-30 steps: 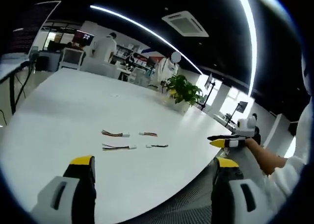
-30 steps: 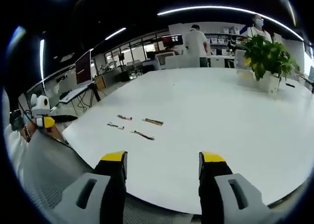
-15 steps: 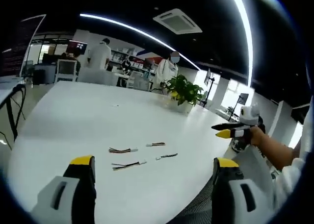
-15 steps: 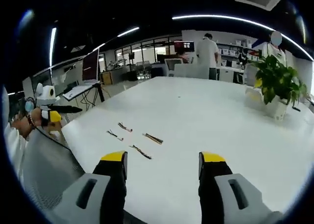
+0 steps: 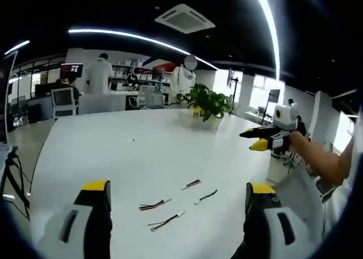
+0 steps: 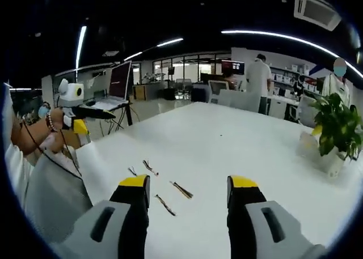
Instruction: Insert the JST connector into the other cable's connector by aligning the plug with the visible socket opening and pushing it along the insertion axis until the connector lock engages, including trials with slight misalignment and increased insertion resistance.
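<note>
Left gripper: fingers spread apart, holding nothing, above the white table.
Right gripper: fingers spread apart, holding nothing.
Cables: four short JST cables lie loose on the table, just ahead of and between the left fingers; in the right gripper view the cables sit between its fingers.
Beyond the fingers: potted plant at the table's far side.
</note>
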Tool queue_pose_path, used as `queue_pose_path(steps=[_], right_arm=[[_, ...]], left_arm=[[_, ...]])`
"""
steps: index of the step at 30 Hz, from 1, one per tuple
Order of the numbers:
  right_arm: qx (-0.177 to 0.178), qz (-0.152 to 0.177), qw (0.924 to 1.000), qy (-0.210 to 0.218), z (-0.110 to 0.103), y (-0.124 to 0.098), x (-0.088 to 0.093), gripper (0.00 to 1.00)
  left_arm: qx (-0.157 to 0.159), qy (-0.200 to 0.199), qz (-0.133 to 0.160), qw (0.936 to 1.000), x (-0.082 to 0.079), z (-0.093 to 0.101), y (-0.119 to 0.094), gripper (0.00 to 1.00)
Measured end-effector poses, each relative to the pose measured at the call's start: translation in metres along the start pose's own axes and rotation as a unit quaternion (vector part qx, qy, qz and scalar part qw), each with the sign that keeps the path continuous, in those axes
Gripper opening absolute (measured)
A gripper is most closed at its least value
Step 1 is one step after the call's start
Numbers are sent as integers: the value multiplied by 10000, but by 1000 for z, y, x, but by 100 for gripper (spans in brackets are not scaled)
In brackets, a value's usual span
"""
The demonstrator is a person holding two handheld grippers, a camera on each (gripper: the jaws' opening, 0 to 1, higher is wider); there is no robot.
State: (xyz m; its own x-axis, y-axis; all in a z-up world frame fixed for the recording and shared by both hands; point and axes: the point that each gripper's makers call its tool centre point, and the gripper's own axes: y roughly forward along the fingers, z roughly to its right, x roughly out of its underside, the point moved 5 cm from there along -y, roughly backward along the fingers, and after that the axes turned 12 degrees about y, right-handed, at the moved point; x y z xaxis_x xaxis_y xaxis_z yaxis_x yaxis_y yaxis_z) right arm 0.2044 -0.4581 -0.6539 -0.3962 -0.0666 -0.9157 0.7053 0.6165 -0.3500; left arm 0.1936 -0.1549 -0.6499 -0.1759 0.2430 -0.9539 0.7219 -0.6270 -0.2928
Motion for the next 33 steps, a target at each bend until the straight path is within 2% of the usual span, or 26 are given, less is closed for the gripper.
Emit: queue_pose_path(steps=[3, 7, 15, 18, 24, 27, 29, 33], right_arm=[[-108, 76, 9998, -136, 2, 9, -15, 52], [-264, 163, 9993, -231, 2, 19, -31, 53], [-354, 371, 9985, -191, 11, 43, -50, 53], [-382, 504, 9979, -100, 15, 56, -56, 53], [-524, 535, 9972, 26, 17, 83, -50, 52], [-665, 459, 9965, -223, 16, 98, -43, 50], [-770, 412, 9960, -205, 18, 107, -38, 49], [-877, 387, 9953, -111, 25, 118, -28, 46]], left_arm=[[104, -87, 200, 9997, -16, -9, 11, 94], [94, -56, 261, 9996, -31, -21, 26, 97], [130, -111, 112, 9998, -39, -36, 53, 98], [47, -109, 80, 9999, -40, -45, 66, 98], [-159, -360, -22, 9992, -31, -61, 87, 99], [-123, -284, -256, 9992, -19, -64, 100, 99], [-184, -227, -400, 9988, -11, -67, 108, 99], [8, -182, -392, 9991, 4, -65, 122, 99]])
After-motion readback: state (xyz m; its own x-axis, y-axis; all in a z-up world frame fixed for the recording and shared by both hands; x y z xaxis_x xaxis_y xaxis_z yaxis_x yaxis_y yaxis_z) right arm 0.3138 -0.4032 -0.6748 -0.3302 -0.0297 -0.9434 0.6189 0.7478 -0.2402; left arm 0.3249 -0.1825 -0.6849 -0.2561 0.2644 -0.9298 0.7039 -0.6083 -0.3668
